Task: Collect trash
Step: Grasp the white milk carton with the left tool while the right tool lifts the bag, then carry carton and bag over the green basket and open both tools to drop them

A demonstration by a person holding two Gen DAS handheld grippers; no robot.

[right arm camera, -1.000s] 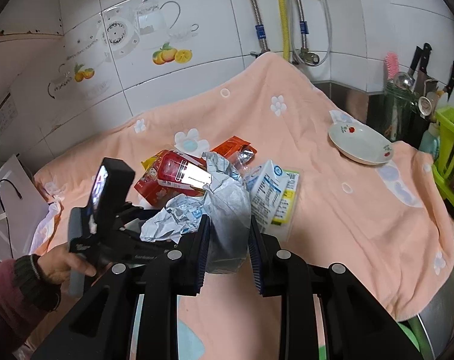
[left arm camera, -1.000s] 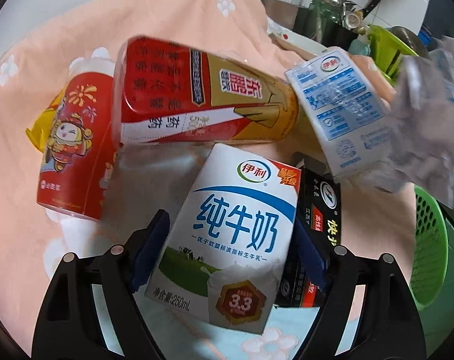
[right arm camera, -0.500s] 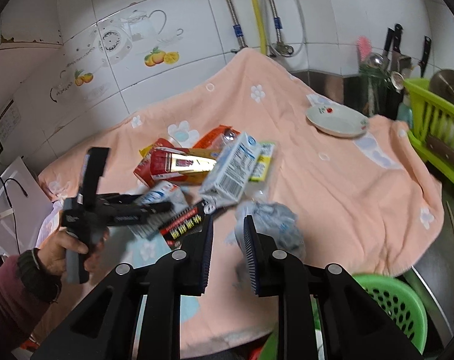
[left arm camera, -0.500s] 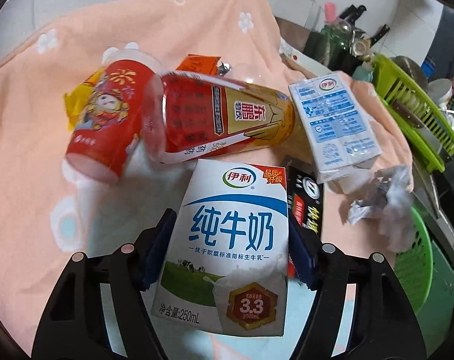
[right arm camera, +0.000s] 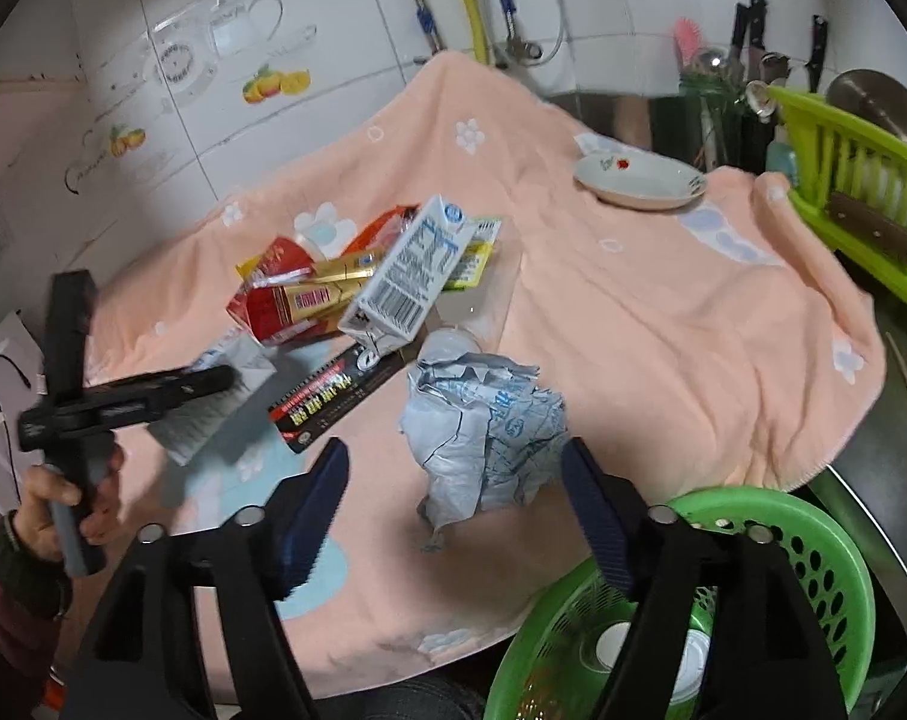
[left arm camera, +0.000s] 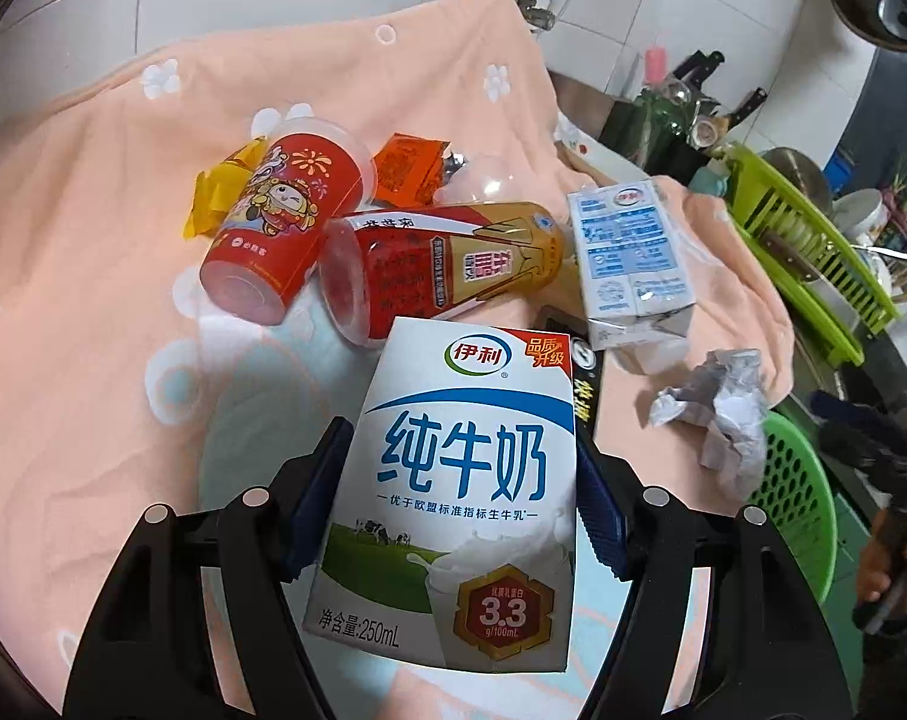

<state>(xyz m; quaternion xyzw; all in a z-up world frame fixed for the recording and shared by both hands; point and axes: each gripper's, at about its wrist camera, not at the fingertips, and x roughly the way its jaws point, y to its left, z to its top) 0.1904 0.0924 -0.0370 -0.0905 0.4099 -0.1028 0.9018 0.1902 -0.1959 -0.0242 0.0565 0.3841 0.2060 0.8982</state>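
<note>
My left gripper (left arm camera: 459, 492) is shut on a white and blue milk carton (left arm camera: 459, 504) and holds it above the peach towel (left arm camera: 93, 300). My right gripper (right arm camera: 456, 492) is open, with a crumpled silver-blue wrapper (right arm camera: 483, 420) loose between its fingers, above the towel's front edge. The wrapper also shows in the left wrist view (left arm camera: 717, 414). A green basket (right arm camera: 801, 594) sits below the towel's edge at lower right. A red cup (left arm camera: 285, 222), a red-gold bottle (left arm camera: 447, 264), a small white-blue carton (left arm camera: 627, 258) and a black packet (right arm camera: 333, 396) lie in a pile.
A white dish (right arm camera: 639, 180) rests at the towel's far right. A green dish rack (right arm camera: 861, 180) and a knife holder (right arm camera: 747, 60) stand to the right. Tiled wall and pipes lie behind.
My right gripper carried the wrapper to the front right toward the basket and opened, so the wrapper is loose. My left gripper closed on the milk carton and lifted it back.
</note>
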